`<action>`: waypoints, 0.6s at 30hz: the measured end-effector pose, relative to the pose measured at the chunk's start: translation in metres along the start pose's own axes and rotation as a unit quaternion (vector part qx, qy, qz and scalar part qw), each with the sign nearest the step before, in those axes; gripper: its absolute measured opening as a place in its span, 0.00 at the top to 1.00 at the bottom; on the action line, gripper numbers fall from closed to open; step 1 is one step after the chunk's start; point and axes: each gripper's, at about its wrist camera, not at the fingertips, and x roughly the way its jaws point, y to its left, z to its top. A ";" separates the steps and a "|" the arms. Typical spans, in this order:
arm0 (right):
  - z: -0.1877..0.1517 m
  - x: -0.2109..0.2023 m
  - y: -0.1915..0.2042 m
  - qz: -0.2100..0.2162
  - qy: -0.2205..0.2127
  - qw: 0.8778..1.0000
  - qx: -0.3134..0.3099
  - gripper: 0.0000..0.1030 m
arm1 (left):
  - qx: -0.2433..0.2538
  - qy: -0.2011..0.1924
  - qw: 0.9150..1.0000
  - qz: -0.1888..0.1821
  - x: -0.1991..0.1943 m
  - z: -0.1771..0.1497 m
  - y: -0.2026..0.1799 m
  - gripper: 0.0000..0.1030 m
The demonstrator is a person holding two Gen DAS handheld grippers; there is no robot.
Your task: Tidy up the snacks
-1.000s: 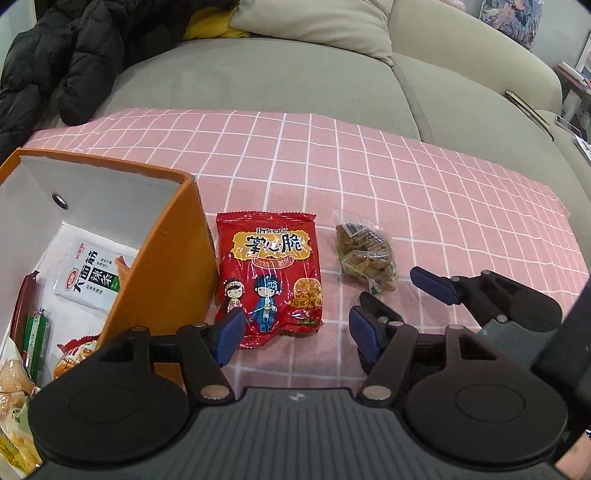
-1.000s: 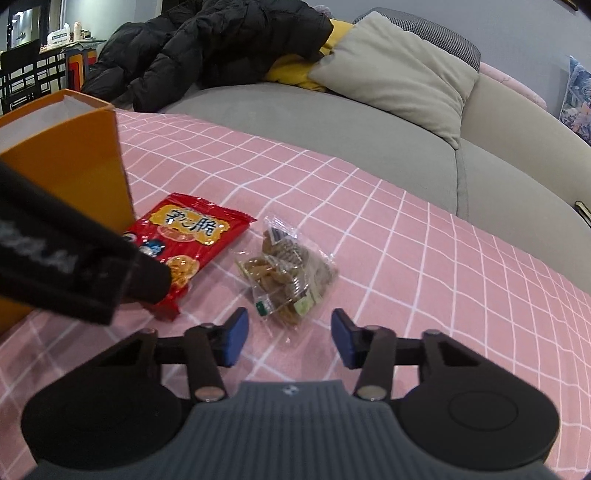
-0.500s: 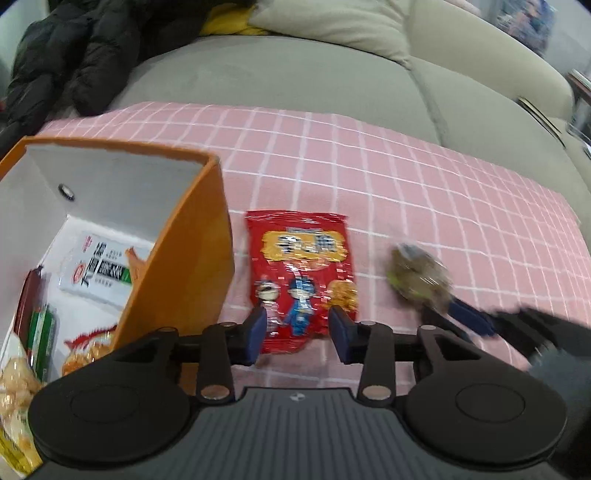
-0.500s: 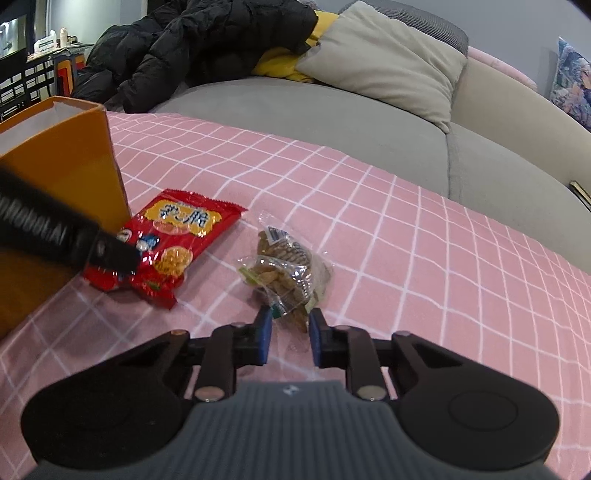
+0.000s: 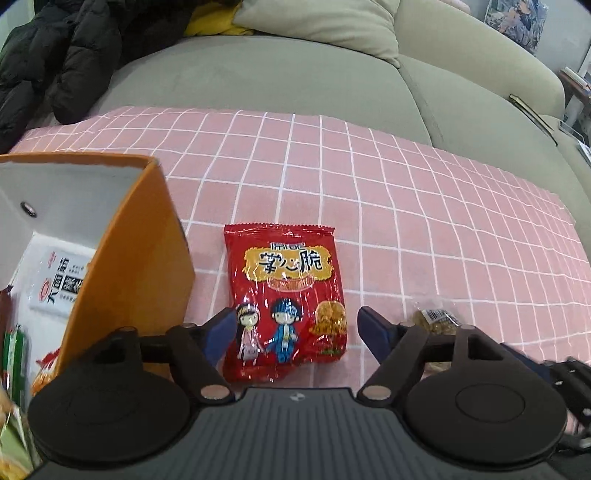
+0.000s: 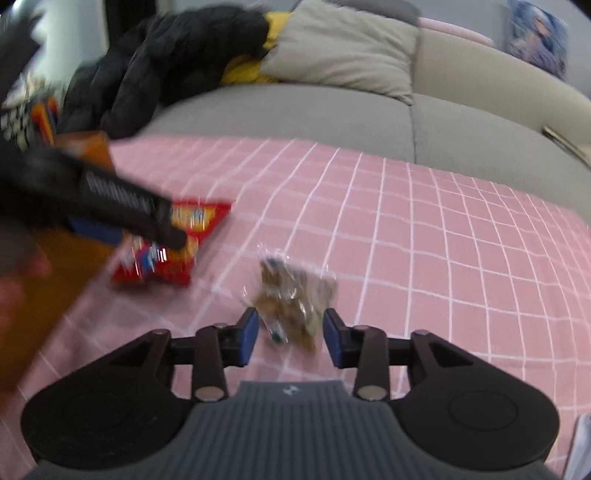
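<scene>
A red snack packet [image 5: 288, 299] lies flat on the pink checked cloth [image 5: 406, 206], right of the orange box [image 5: 136, 273]. My left gripper [image 5: 295, 332] is open with its fingers either side of the packet's near end. A clear bag of brown snacks [image 6: 295, 302] lies to the right; it also shows in the left wrist view [image 5: 436, 319]. My right gripper [image 6: 290, 336] is open, its blue pads either side of the bag's near end. The red packet [image 6: 192, 229] and the left gripper's finger [image 6: 122, 199] show blurred in the right wrist view.
The orange box holds several snack packets [image 5: 62, 284]. A grey sofa [image 5: 295, 74] with a cushion [image 5: 317, 26] and a black jacket [image 5: 55, 55] lies behind the cloth. The cloth's far edge meets the sofa seat.
My left gripper has opened wide and straddles the red packet. My right gripper has opened from nearly shut and moved in around the clear bag.
</scene>
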 end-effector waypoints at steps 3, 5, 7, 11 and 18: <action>0.012 -0.004 -0.013 0.003 -0.013 0.998 0.061 0.64 | 0.003 0.000 1.000 0.002 0.006 0.003 -0.001 0.15; 0.018 0.002 -0.018 -0.010 -0.006 0.996 0.083 0.64 | 0.006 0.002 1.000 0.007 0.010 0.003 -0.002 0.15; 0.021 0.010 -0.020 -0.021 0.003 0.996 0.090 0.64 | 0.010 0.002 1.000 0.011 0.013 0.003 -0.003 0.15; 0.017 0.028 -0.020 -0.024 0.030 0.995 0.094 0.64 | 0.020 0.003 1.000 0.014 0.017 0.003 -0.003 0.15; 0.003 0.039 -0.020 -0.008 0.037 0.992 0.116 0.64 | 0.027 0.007 0.999 0.024 0.026 0.002 -0.006 0.14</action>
